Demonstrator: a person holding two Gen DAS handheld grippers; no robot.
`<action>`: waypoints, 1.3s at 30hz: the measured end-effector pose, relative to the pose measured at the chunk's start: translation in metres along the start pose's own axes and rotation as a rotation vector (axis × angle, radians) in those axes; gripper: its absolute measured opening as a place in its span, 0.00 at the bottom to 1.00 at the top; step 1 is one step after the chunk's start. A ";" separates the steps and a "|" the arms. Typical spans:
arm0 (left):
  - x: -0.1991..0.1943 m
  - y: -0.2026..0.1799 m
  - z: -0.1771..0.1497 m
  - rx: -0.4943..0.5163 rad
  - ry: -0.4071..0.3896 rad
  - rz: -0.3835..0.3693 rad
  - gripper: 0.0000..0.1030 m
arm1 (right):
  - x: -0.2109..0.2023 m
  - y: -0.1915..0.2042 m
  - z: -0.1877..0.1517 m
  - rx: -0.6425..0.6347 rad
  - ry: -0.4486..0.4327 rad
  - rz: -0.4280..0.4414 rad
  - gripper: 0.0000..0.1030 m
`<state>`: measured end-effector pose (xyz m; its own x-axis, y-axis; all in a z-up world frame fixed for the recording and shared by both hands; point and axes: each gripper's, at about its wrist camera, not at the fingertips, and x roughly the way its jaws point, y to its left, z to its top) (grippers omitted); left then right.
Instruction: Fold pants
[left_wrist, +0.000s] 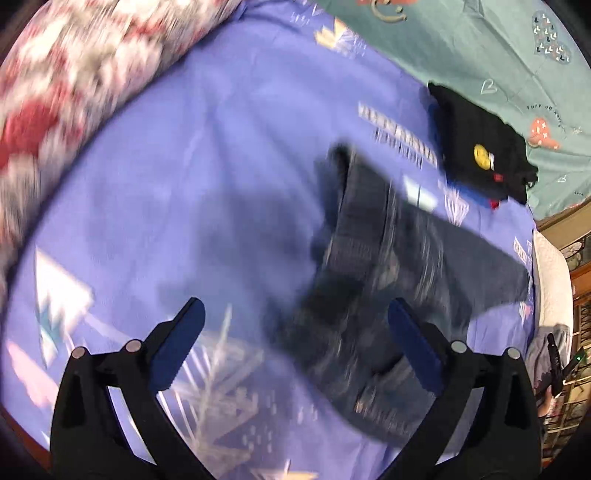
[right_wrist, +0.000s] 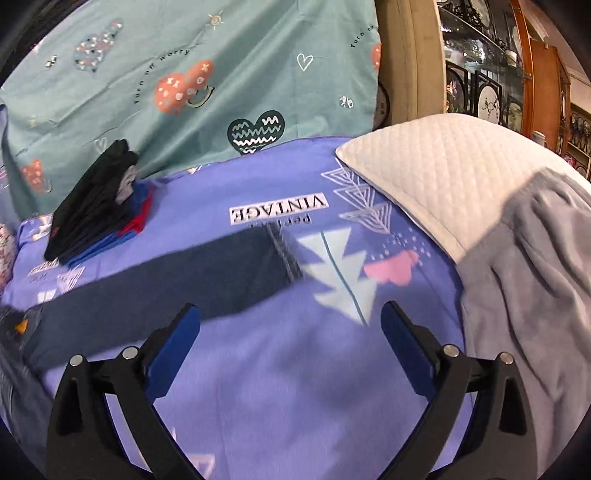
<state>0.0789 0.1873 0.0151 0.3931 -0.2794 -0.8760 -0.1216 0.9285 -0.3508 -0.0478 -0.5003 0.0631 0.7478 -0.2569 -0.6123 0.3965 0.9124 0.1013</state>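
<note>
Both grippers are hanging over the purple bedsheet (right_wrist: 280, 369) as I'm watching. The left gripper (left_wrist: 295, 343) is gaping wide and empty, the dark pants (left_wrist: 388, 266) lying beneath its right finger; the right gripper (right_wrist: 290, 343) is spread wide, holding nothing, the pants leg (right_wrist: 166, 280) stretching beyond its left finger.

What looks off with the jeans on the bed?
The jeans lie askew on the purple sheet, bunched at one end, one leg stretched out flat. Neither gripper holds them. The folded stack looks tidy.
</note>
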 end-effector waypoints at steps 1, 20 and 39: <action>0.007 0.001 -0.019 -0.012 0.028 -0.034 0.98 | -0.008 -0.003 -0.007 0.006 -0.002 0.002 0.96; 0.059 -0.022 -0.072 -0.224 0.000 -0.170 0.66 | -0.119 -0.070 -0.091 0.072 -0.032 -0.048 0.96; 0.050 -0.034 -0.077 -0.190 -0.124 -0.205 0.23 | -0.112 -0.069 -0.131 0.013 0.295 0.127 0.32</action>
<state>0.0329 0.1227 -0.0425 0.5339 -0.4134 -0.7376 -0.1923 0.7901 -0.5821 -0.2289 -0.4930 0.0225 0.6059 -0.0358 -0.7947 0.3181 0.9265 0.2008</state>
